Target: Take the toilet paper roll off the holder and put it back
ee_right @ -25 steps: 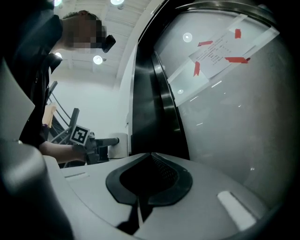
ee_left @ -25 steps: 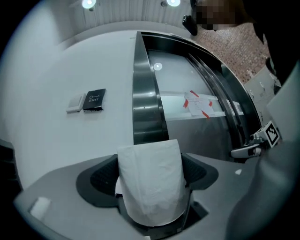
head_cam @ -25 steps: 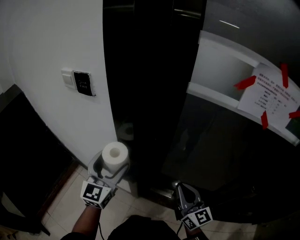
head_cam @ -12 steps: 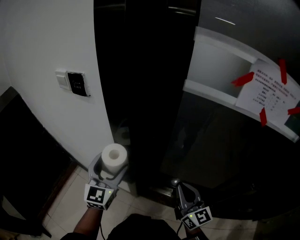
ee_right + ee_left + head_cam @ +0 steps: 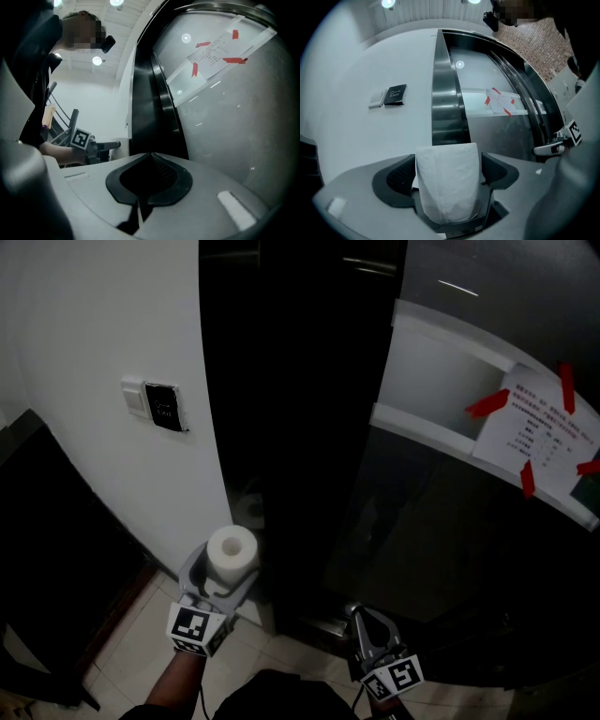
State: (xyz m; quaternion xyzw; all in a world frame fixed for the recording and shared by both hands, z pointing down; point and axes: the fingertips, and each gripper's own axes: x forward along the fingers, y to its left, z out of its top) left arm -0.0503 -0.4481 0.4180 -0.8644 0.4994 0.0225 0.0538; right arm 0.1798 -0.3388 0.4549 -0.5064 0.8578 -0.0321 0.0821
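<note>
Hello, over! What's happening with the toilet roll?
Left gripper shut on toilet paper roll. Right gripper shut, empty. Holder not in sight.

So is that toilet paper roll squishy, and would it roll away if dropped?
Probably squishy: the toilet paper roll looks like soft wound paper, and the left gripper clamps its sides. Likely light, since one gripper carries it alone. It's round, so dropped on its side it could well roll.

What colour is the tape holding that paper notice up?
The tape is red; clearest in the head view.
</note>
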